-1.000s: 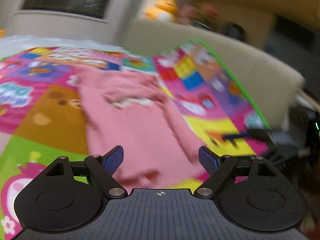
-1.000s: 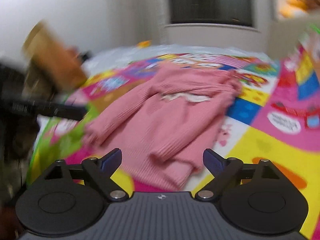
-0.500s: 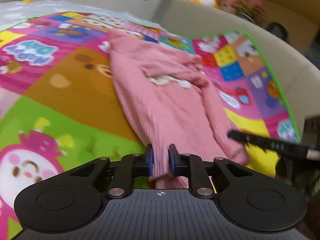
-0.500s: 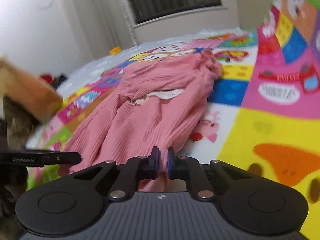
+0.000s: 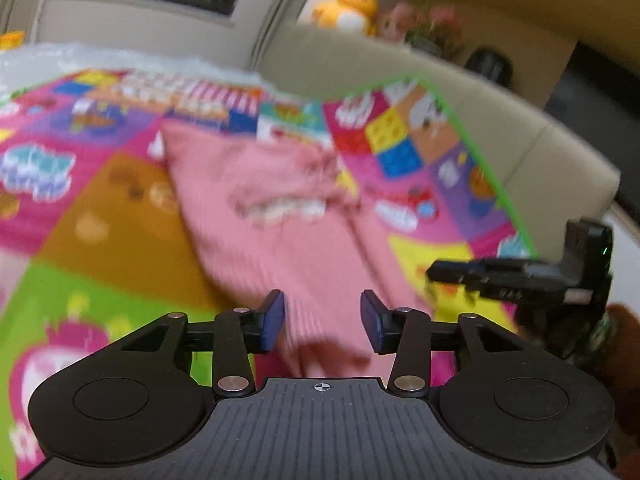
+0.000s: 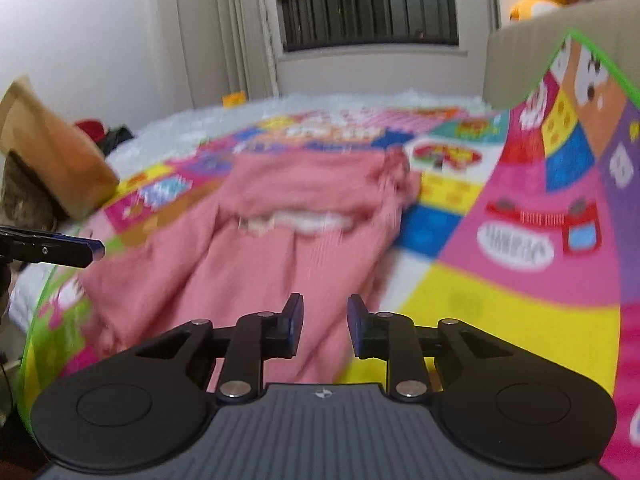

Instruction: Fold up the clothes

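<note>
Left gripper (image 5: 322,326) hovering with jaws parted over the near hem of the pink sweater (image 5: 276,216), sweater lying spread on the colourful play mat (image 5: 100,236), right gripper (image 6: 322,326) hanging alongside with jaws apart, gripping nothing, cream sofa (image 5: 532,144) bordering on the right.

Pink sweater (image 5: 276,216), multicoloured cartoon mat (image 5: 100,216)

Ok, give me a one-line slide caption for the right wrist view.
Right gripper, jaws open, over the near hem of a pink ribbed knit sweater on a colourful cartoon play mat.
</note>
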A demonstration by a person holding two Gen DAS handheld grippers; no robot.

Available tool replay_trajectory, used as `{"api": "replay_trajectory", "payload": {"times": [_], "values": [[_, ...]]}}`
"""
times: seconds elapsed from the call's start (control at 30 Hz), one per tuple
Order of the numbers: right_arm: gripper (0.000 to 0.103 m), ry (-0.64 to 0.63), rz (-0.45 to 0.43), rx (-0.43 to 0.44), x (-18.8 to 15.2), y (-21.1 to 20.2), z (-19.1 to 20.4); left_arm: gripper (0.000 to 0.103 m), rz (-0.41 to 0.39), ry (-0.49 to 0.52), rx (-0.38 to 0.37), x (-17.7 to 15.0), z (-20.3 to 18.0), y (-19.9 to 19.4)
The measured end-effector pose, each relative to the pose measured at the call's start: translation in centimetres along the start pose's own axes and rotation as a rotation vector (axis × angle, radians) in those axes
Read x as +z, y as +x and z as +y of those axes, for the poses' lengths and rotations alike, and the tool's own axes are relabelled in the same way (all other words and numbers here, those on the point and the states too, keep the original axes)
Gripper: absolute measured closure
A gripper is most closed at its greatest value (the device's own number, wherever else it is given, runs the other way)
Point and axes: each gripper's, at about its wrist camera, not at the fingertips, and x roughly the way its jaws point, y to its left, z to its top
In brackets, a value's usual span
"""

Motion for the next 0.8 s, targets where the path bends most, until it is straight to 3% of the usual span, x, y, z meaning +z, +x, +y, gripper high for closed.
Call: {"api": "replay_trajectory", "payload": {"times": [0.1,0.17,0.23,0.3,0.4,0.53,0.6,0.67,0.8], "values": [[0.072,0.041,-0.016,-0.008,1.3,2.8,-0.2,0.055,-0.052,-0.033,0.005,1.4,0.7,1.9],[0.068,0.070,0.004,-0.018,1.6,5.5,-0.2,0.055,-0.039,-0.055,0.036,1.4,1.6,4.2],[0.065,0.062,0.072,-0.040,0.9,8.6,0.0,0.057,0.039,-0.073,0.084,0.6,2.6,6.8],[0.053,0.017,0.066,-0.061,-0.2,9.9,0.7,0.058,0.102,-0.080,0.120,-0.8,3.3,8.6],[0.040,-0.045,0.053,-0.068,-0.6,9.5,1.8,0.058,0.090,-0.026,0.124,-2.1,3.1,8.6],[0.029,-0.047,0.044,-0.072,-1.0,7.7,2.4,0.057,0.097,-0.032,0.119,-2.3,2.9,8.1],[0.010,-0.050,0.012,-0.060,-1.2,5.8,2.9,0.057,0.099,-0.028,0.119,-2.5,2.9,7.9],[0.000,-0.066,-0.018,-0.064,-2.0,4.1,3.6,0.057,0.097,-0.027,0.120,-2.7,2.8,7.8],[0.000,-0.068,0.056,-0.100,-4.3,4.1,3.9,0.052,0.093,-0.035,0.120,-2.8,2.6,7.8]]}}
